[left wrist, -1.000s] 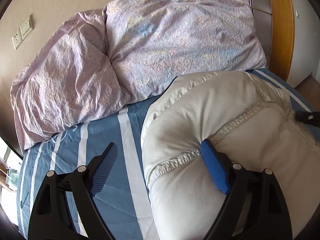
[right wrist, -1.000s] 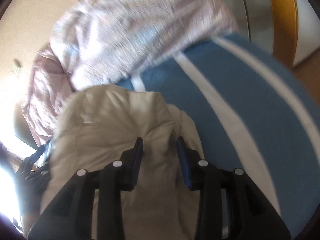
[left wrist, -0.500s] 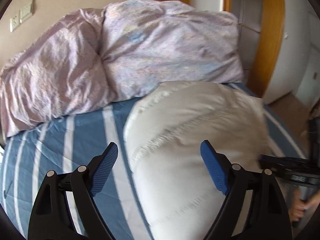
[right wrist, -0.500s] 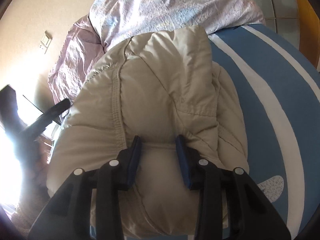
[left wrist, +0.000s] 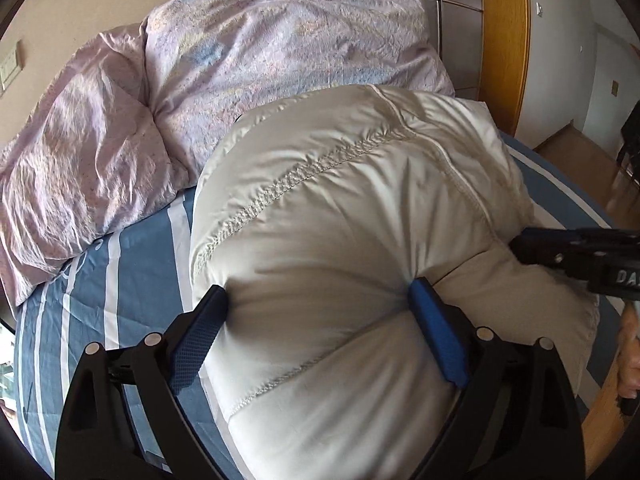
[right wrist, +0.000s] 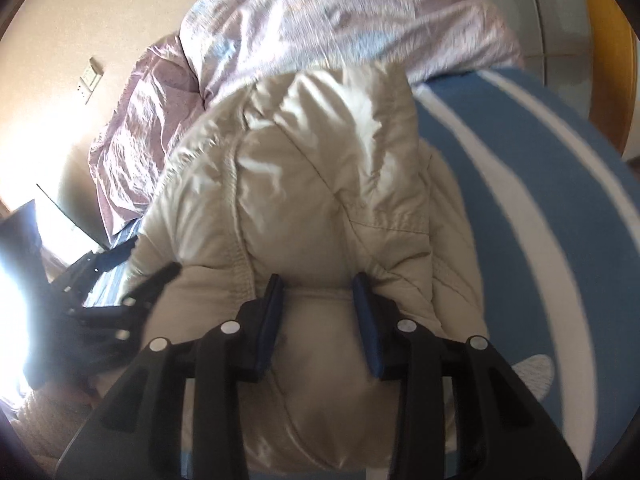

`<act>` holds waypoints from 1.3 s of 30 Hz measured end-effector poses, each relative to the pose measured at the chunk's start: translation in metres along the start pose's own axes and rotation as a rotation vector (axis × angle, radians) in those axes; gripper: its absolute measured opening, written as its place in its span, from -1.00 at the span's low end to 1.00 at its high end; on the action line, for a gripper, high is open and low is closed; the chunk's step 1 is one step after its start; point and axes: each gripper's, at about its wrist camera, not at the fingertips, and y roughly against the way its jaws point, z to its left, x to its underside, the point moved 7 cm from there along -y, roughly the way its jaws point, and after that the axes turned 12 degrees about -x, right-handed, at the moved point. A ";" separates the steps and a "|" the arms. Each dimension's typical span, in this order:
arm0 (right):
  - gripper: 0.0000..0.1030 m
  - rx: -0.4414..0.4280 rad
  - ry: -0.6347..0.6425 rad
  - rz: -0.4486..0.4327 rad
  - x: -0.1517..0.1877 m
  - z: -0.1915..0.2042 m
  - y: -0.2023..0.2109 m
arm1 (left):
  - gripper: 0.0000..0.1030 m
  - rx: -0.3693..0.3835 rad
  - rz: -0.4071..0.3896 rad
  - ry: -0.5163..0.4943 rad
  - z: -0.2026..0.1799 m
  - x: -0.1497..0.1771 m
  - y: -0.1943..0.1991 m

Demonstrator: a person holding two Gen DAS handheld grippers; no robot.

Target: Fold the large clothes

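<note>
Spreading its jaws wider around the folded bundle, the left gripper (left wrist: 316, 312) is pressing into the puffy cream quilted jacket (left wrist: 360, 216) on the blue-and-white striped bedsheet (left wrist: 120, 280), while the right gripper (right wrist: 318, 300) is pinching its padding, so tidying the fold likely comes next.

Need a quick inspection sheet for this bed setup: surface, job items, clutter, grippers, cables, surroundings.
Surface: bed sheet, blue with white stripes.
Job's things: cream puffy jacket, bundled up on the sheet.
Clutter: lilac duvet heaped behind the jacket.
Grippers: left gripper jaws wide, both pads dug into the jacket; they have just been opening. Right gripper pinches a jacket fold between its pads.
Cables: nothing seen.
Surroundings: beige wall with a switch plate, wooden door frame, wood floor at right.
</note>
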 end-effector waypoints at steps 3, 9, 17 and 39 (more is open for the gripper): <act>-0.26 0.006 0.001 0.021 0.003 -0.005 -0.011 | 0.81 -0.001 -0.003 0.000 -0.001 -0.001 -0.001; -0.25 -0.052 -0.029 0.006 0.005 -0.018 -0.022 | 0.82 -0.027 -0.024 0.008 -0.004 -0.001 -0.002; -0.06 -0.077 -0.109 0.036 -0.007 -0.016 -0.005 | 0.78 0.129 -0.009 0.248 0.064 -0.005 0.031; 0.96 -0.105 -0.342 0.198 -0.048 -0.071 -0.024 | 0.94 0.510 0.256 0.512 0.096 0.025 -0.023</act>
